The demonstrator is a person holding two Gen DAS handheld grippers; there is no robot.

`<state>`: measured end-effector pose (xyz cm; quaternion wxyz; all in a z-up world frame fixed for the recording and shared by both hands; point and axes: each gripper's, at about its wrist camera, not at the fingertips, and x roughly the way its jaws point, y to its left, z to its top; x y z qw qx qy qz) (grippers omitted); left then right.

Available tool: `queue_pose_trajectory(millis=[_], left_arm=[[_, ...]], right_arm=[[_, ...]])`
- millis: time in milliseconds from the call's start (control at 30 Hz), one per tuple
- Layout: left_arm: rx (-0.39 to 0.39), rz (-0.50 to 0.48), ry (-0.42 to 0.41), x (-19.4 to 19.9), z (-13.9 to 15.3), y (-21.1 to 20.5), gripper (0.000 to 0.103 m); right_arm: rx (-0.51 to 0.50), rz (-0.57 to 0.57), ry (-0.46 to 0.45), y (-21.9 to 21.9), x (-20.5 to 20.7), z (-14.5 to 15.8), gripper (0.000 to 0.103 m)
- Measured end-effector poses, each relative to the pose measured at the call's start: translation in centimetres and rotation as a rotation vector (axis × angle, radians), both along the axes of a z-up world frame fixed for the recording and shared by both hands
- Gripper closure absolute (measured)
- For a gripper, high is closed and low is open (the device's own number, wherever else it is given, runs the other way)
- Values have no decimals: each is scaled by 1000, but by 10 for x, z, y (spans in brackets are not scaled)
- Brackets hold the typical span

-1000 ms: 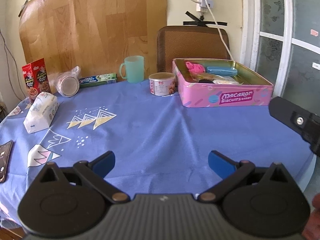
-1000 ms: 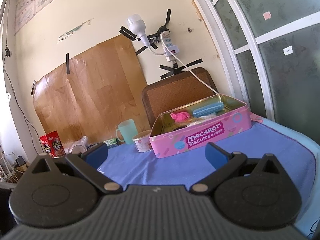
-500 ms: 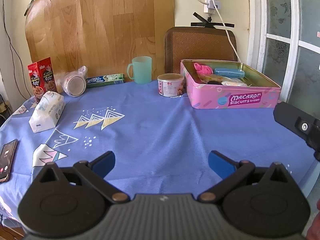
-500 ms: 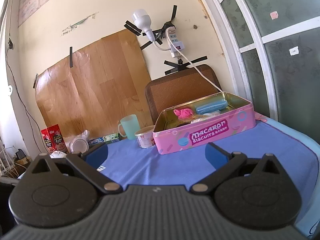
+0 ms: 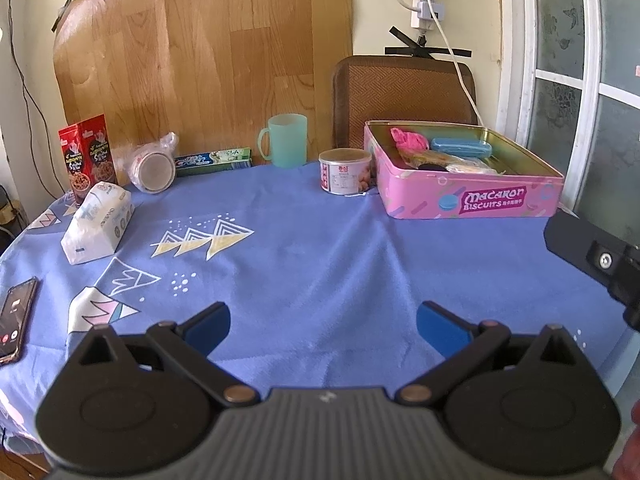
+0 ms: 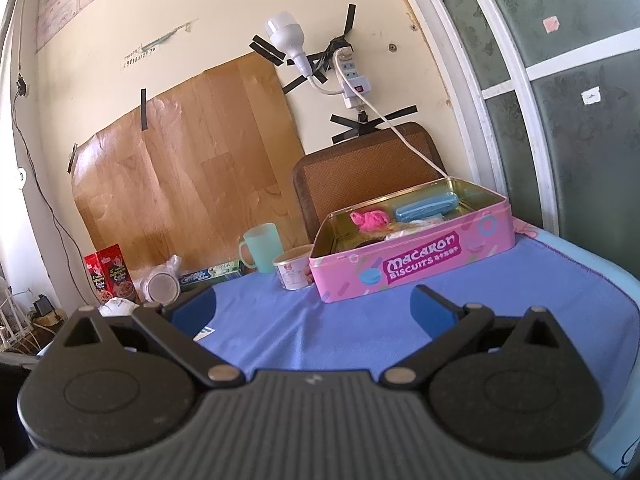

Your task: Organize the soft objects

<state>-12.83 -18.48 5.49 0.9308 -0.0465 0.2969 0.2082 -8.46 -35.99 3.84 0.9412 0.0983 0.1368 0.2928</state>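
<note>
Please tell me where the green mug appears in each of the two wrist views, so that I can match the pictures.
Left wrist: the mug stands at upper centre, at the table's far edge, left of the can.
Right wrist: the mug stands left of centre, mid-height, again left of the can.
Shared landmark: the pink tin, right of the can in both.

"Macaron Biscuits" reads in white on the front wall of the pink tin [image 5: 472, 200], which stands just right of a small can [image 5: 345, 171] whose label is unreadable.
</note>
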Motion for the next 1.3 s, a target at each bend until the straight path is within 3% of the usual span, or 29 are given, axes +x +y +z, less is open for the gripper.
queue_pose_trajectory(millis=[1300], left_arm=[[13,-21,-11,-3,1,-2,0]], right_arm=[[8,0,6,-3,-1,-1,0]])
